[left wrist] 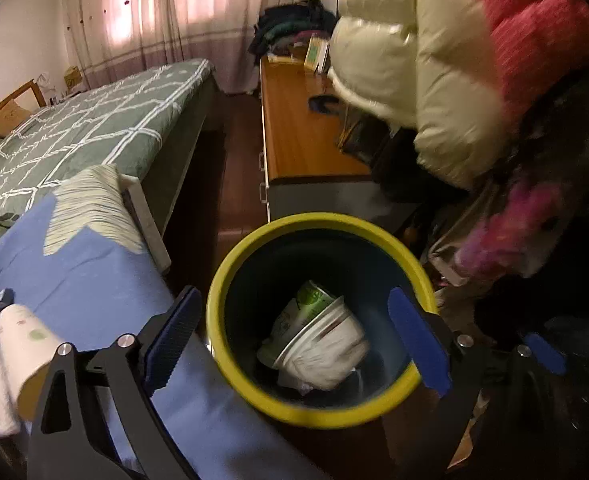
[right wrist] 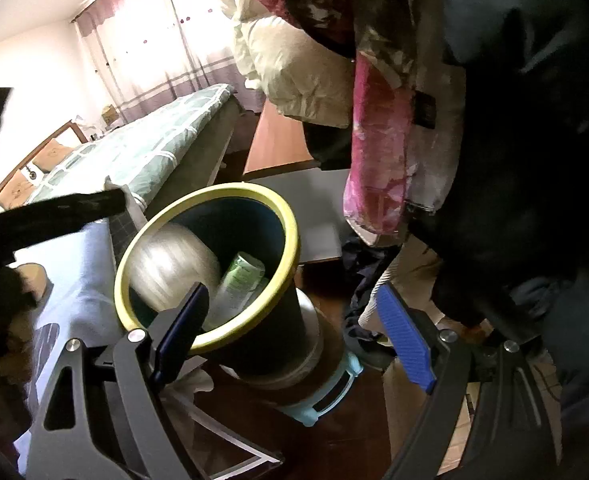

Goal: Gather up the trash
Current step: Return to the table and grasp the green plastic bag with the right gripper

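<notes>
A dark blue bin with a yellow rim (left wrist: 314, 220) stands on the floor beside the bed. In it lie a white paper bowl (left wrist: 326, 348), blurred, and a green-labelled cup (left wrist: 314, 300). My left gripper (left wrist: 294, 340) hangs over the bin's mouth, open wide and holding nothing. In the right wrist view the bin's rim (right wrist: 222, 190) is close in front, with the blurred bowl (right wrist: 170, 268) and the cup (right wrist: 240, 280) inside. My right gripper (right wrist: 294, 332) is open and empty beside the bin, its pads (left wrist: 544, 354) clear of the wall.
A blue cloth-covered surface (left wrist: 94, 280) with a white roll (left wrist: 18, 332) lies left of the bin. Behind are a green checked bed (left wrist: 94, 128) and a wooden desk (left wrist: 298, 128). A person's cream jacket (left wrist: 414, 60) hangs over the right. A metal cylinder with a light-blue band (right wrist: 322, 364) sits low by the bin.
</notes>
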A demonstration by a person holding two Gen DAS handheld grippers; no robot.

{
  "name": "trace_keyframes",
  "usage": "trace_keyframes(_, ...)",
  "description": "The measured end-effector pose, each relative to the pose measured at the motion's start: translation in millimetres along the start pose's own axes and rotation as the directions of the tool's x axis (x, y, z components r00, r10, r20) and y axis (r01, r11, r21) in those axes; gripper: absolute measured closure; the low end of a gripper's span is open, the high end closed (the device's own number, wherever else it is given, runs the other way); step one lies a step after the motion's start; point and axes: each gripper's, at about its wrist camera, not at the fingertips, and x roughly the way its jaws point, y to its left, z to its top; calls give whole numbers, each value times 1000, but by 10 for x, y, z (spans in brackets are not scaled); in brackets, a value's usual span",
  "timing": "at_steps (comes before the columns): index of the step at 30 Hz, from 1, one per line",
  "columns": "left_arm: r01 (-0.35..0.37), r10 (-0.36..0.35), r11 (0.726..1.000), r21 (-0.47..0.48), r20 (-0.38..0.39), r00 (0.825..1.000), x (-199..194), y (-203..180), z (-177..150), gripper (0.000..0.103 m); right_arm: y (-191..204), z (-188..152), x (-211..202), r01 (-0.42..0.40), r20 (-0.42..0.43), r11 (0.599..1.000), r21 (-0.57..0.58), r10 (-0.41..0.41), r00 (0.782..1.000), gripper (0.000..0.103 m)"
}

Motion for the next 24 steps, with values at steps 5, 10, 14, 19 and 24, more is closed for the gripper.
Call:
trace_keyframes(5,-10,13,999,-34,73,997,-563,288,-231,5,149,-46,6,-23,-13,999,-30,23,1000,22)
trace_keyframes(10,-100,119,988,-121,162,980,-1168,812,-569,5,339,-55,-20,-49,-17,997,-61,48,999,22)
trace_keyframes(14,-231,276,949,-215,212,937,-1661,1358,-942,5,562,-59,-77,-61,-9,993,-103,61,998,22)
trace_keyframes(19,-338,413,884,-322,199,889,-2048,1956,-1381,5,902,-66,-149,-82,-5,982,-168,82,997,22)
trace_keyframes(24,-418,528,798,-434,171,832,-2348,2565,-1858,5,1339,-74,-224,-115,-8,963,-243,117,993,22)
